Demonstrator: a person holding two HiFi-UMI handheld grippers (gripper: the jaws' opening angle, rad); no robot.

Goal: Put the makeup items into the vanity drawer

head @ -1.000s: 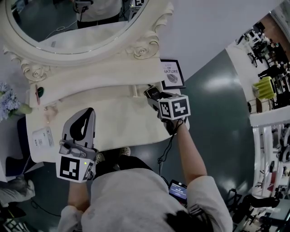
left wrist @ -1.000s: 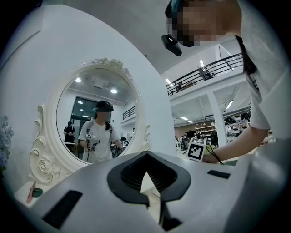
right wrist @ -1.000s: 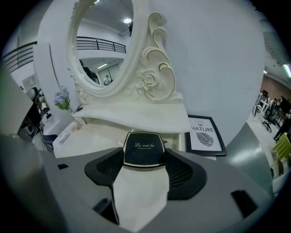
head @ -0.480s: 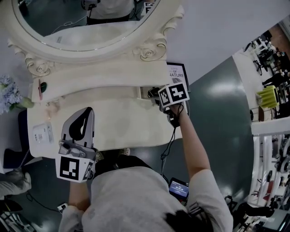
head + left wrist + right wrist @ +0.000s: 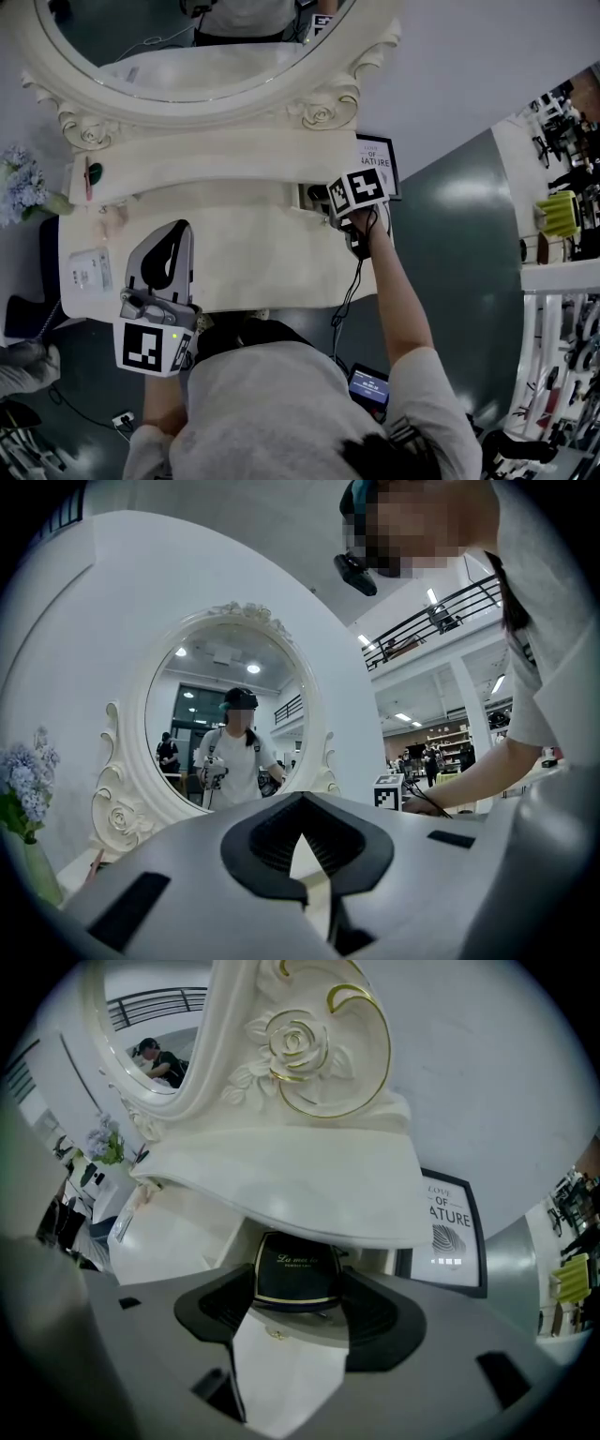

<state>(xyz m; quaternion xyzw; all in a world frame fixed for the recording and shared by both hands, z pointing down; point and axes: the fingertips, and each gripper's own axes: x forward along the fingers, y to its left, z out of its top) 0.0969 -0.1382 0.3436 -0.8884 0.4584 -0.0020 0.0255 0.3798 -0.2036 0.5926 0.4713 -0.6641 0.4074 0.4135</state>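
My right gripper (image 5: pixel 325 196) reaches to the small open drawer (image 5: pixel 309 194) under the vanity's upper shelf. In the right gripper view it (image 5: pixel 298 1288) is shut on a black compact (image 5: pixel 295 1267) with gold trim and gold lettering. The compact sits at the drawer's mouth, above the white drawer front (image 5: pixel 281 1368) with its tiny gold knob. My left gripper (image 5: pixel 182 229) hovers over the front left of the tabletop (image 5: pixel 253 258), shut, with nothing between its pads (image 5: pixel 305 855). More small items lie at the left: a red stick (image 5: pixel 87 176) and a green piece (image 5: pixel 97 172).
An oval mirror (image 5: pixel 187 56) in a carved white frame stands behind the shelf. A framed print (image 5: pixel 380 159) leans at the right end. Pale blue flowers (image 5: pixel 21 183) stand at far left, with a white box (image 5: pixel 91 272) and a small pale item (image 5: pixel 111 217) on the tabletop.
My right gripper has carried the compact away from me, from above the tabletop to the drawer under the shelf. The left gripper has stayed in place.
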